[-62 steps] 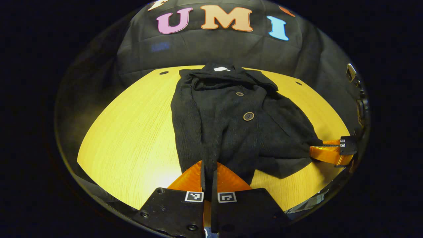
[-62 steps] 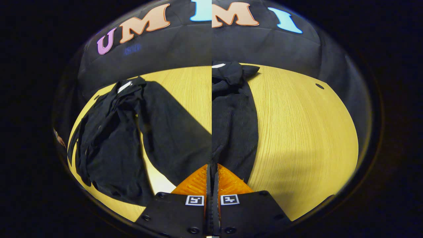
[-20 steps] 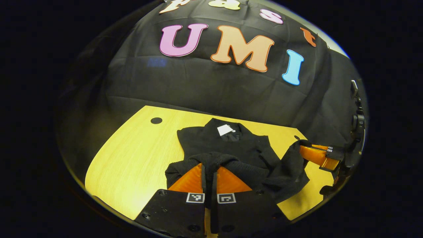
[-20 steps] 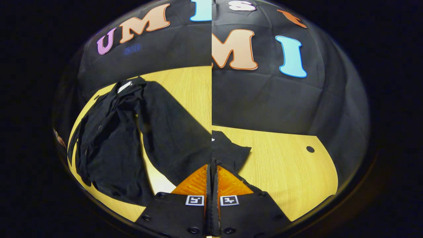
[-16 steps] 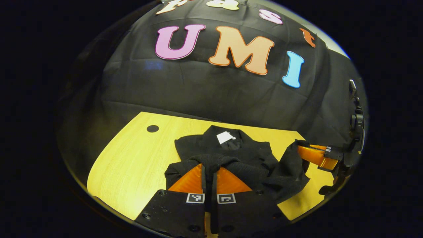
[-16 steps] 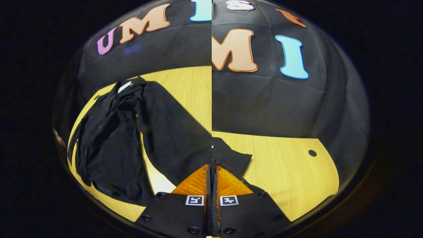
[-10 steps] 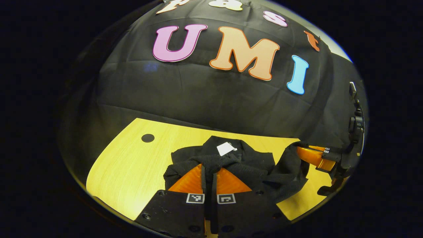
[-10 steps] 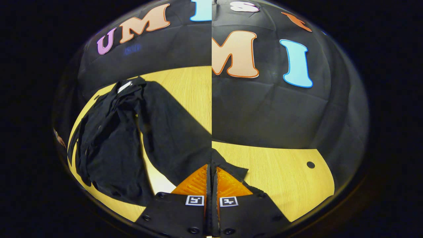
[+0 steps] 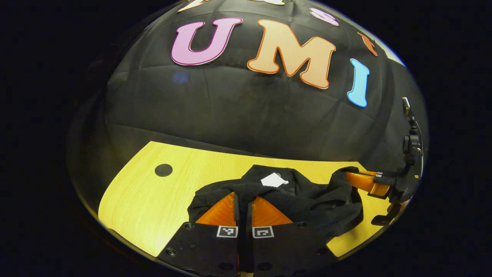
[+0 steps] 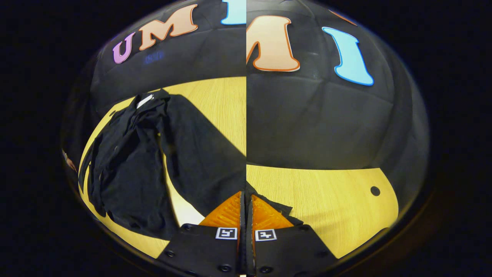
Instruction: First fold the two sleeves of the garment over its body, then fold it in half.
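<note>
Garment [image 9: 307,200]: black, soft, limp knit, likely light; bunched on table [image 9: 153,200]; hem pinched by closed left gripper [image 9: 243,209] and right gripper [image 10: 246,209]; hold edges, corners.

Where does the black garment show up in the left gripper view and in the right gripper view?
Left gripper view: the garment lies bunched at lower centre, around the left gripper, and reaches the right gripper at the right edge.
Right gripper view: a corner of it sits at bottom centre, by the right gripper's fingers; the picture's left half shows it spread out.
Shared landmark: the yellow table.
</note>
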Demonstrator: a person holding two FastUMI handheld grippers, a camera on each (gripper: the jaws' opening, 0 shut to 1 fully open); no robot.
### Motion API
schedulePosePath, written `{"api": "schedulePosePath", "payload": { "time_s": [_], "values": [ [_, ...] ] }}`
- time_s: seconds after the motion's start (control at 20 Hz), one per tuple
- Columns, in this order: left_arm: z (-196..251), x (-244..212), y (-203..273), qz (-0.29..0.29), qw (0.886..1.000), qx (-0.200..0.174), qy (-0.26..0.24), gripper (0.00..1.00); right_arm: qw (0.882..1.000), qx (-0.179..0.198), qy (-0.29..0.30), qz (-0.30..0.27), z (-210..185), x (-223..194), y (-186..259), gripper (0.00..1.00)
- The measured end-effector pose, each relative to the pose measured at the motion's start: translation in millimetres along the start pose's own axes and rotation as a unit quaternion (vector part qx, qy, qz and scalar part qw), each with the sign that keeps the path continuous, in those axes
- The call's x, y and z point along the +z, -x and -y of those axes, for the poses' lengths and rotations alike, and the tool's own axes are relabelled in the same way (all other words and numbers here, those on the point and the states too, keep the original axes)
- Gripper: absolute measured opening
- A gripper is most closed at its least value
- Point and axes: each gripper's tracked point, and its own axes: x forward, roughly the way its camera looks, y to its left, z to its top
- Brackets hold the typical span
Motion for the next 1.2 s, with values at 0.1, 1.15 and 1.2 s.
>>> {"api": "schedulePosePath", "payload": {
  "time_s": [0.1,1.15,1.2],
  "values": [
    [-4,-2,-17,0.004,1.0,0.003,-0.013,0.0,1.0,-0.003,0.005,-0.007,3,-7,-13,0.03],
    [7,31,-5,0.059,0.998,0.004,-0.029,0.96,0.999,-0.011,0.034,0.006,4,-3,20,0.02],
    [7,39,4,0.066,0.997,0.011,-0.035,0.96,0.999,-0.015,0.044,0.017,4,5,30,0.02]
  ]
}}
